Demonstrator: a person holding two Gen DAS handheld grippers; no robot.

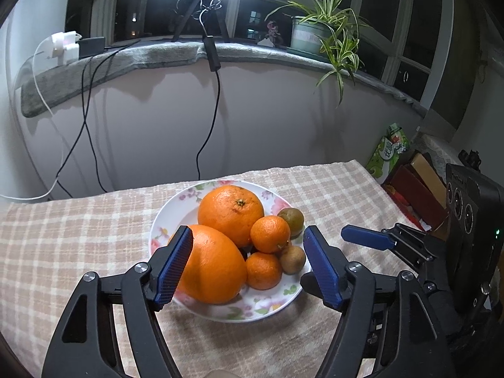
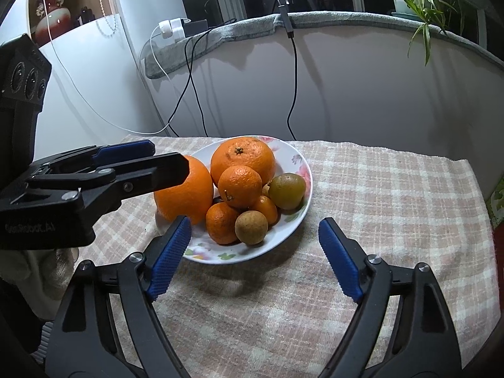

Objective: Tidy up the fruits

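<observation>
A floral white plate (image 1: 176, 201) (image 2: 220, 252) sits on the checked cloth. It holds two big oranges (image 1: 231, 211) (image 2: 242, 157), small mandarins (image 1: 270, 233) (image 2: 239, 186) and brownish round fruits (image 1: 293, 260) (image 2: 251, 227). The nearer big orange (image 1: 214, 267) (image 2: 186, 189) lies at the plate's left rim. My left gripper (image 1: 248, 233) (image 2: 157, 157) is open over the near part of the plate, one pad just in front of that orange and nothing gripped. My right gripper (image 2: 255, 222) stands open just before the plate's near rim, empty; one of its fingers (image 1: 365, 237) shows to the right.
The checked cloth (image 2: 378, 204) covers the table to its edges. Behind it, cables (image 1: 217, 110) hang down a pale wall from a grey-padded sill (image 1: 157, 53) that carries a charger (image 1: 64, 47) and a potted plant (image 1: 318, 31). Boxes (image 1: 415, 186) stand off the table's right edge.
</observation>
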